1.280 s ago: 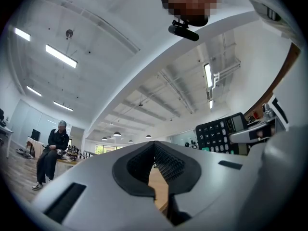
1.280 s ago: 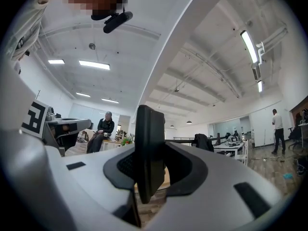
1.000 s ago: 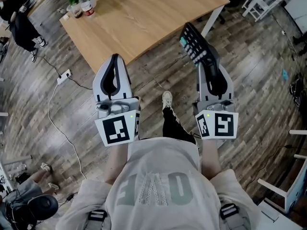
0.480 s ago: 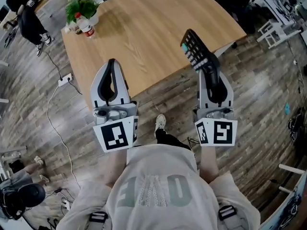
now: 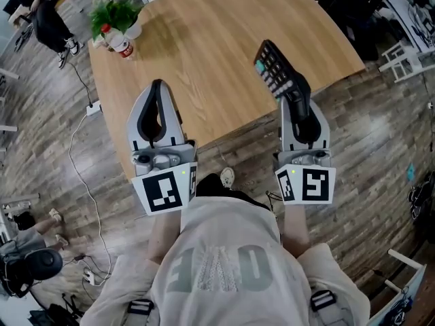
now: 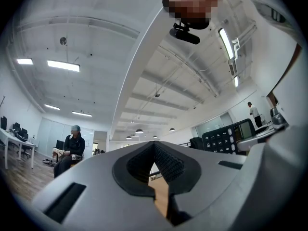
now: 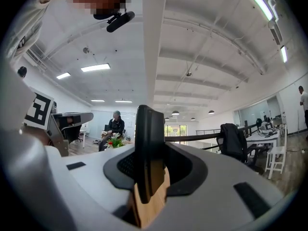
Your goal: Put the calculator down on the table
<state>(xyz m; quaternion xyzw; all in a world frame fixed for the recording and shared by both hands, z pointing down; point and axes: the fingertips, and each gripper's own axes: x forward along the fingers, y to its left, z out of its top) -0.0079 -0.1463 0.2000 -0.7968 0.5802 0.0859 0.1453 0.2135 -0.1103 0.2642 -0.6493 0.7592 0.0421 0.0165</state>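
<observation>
The calculator (image 5: 274, 69) was clamped in the right gripper (image 5: 298, 92) and held above the table (image 5: 217, 26) edge. The left gripper (image 5: 158, 87) was closed up, with nothing held.

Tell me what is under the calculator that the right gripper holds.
The wooden table lies below the calculator, bare around it. The patch straight beneath is covered by the calculator itself, and its lower end is hidden in the right gripper.

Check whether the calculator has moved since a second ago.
Yes. The calculator, in the right hand-held gripper, went from over the floor beside the wooden table to above its top.
</observation>
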